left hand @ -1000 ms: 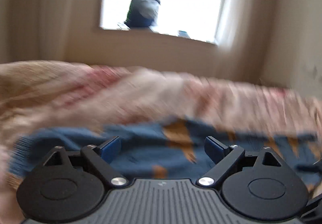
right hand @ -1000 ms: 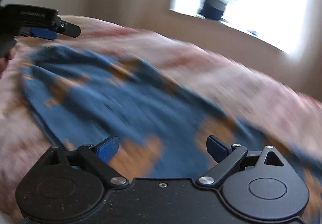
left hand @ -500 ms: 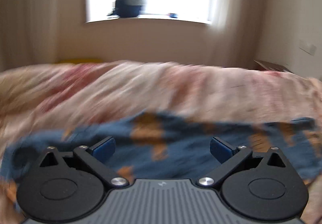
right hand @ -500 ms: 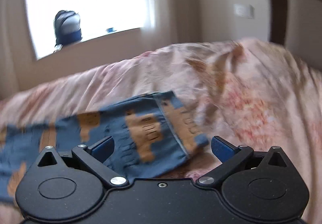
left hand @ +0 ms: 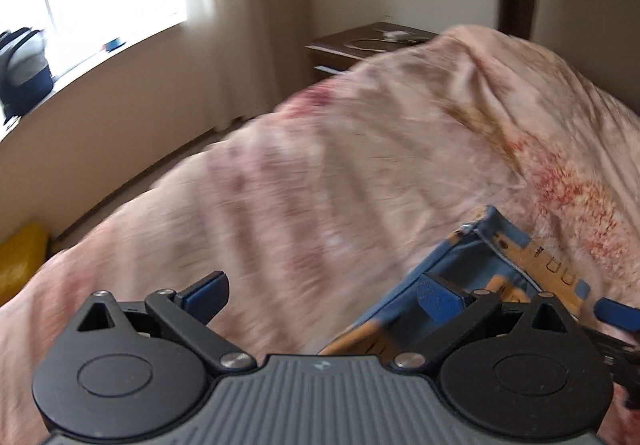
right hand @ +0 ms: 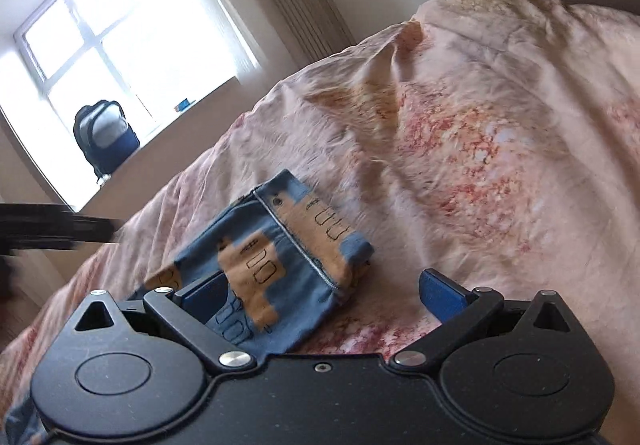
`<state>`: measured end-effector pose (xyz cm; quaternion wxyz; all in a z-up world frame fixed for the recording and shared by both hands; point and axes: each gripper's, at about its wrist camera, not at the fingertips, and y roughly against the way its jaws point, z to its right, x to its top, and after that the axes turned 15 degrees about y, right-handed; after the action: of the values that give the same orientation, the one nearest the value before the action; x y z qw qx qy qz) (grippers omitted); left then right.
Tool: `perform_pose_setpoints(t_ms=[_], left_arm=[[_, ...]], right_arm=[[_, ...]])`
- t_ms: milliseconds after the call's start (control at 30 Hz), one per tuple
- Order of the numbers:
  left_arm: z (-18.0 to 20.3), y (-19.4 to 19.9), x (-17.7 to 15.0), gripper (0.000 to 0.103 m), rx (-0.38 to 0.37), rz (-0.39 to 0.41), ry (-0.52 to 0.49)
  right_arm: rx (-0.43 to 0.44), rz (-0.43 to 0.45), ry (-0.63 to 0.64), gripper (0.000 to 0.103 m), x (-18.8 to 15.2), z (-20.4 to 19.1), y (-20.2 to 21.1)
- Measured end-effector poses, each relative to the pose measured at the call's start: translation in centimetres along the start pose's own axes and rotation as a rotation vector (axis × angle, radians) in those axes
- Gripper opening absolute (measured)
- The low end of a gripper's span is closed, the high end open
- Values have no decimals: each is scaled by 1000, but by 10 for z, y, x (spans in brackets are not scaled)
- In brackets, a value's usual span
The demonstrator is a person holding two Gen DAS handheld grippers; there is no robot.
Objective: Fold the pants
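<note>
Blue pants with orange patches [right hand: 280,265] lie on a pink floral bedspread [right hand: 460,165]. In the right wrist view their waistband end with the zipper lies just ahead of my open, empty right gripper [right hand: 324,291], reaching over its left finger. In the left wrist view the same waistband end [left hand: 488,265] shows at the lower right, behind the right finger of my open, empty left gripper [left hand: 320,295]. A blue fingertip of the right gripper [left hand: 616,319] pokes in at the right edge. A blurred dark shape [right hand: 56,227], probably the left gripper, crosses the left edge.
The bedspread [left hand: 360,185] is rumpled with ridges toward the head of the bed. A wooden nightstand [left hand: 368,45] stands beyond the bed. A backpack [right hand: 104,137] sits on the window sill. Something yellow [left hand: 20,265] lies on the floor at the left.
Both grippers have swung to the right, from the middle of the pants to their waistband end. Both stayed open and empty.
</note>
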<state>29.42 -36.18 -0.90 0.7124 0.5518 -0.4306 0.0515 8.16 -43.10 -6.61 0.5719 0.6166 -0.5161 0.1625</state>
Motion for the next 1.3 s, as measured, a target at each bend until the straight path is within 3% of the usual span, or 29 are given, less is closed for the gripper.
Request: perform_pose_setpoints(t_ms=[100, 233, 433, 600, 733, 833, 933, 1000, 1167, 1300], left_arm=[[16, -36, -2, 103, 1, -15, -28], [15, -63, 0, 103, 9, -49, 29], [7, -51, 18, 103, 19, -47, 161], [11, -26, 39, 103, -114, -51, 253], [32, -16, 53, 103, -222, -118, 200], [50, -16, 58, 103, -235, -187, 159], [64, -15, 57, 102, -258, -219, 164], [70, -16, 57, 101, -280, -255, 183], [83, -27, 59, 93, -256, -343, 216], [88, -28, 59, 92, -247, -373, 238]], right_arm=[[4, 45, -53, 86, -1, 7, 2], [5, 68, -101, 77, -4, 12, -2], [38, 55, -112, 75, -7, 14, -4], [98, 39, -128, 85, -5, 15, -6], [139, 26, -141, 87, -6, 14, -9], [138, 26, -167, 84, -7, 17, -12], [126, 41, -215, 73, -10, 24, -13], [121, 45, -248, 54, -11, 29, -12], [85, 32, -283, 25, -14, 35, -14], [36, 63, -110, 17, -8, 15, -6]])
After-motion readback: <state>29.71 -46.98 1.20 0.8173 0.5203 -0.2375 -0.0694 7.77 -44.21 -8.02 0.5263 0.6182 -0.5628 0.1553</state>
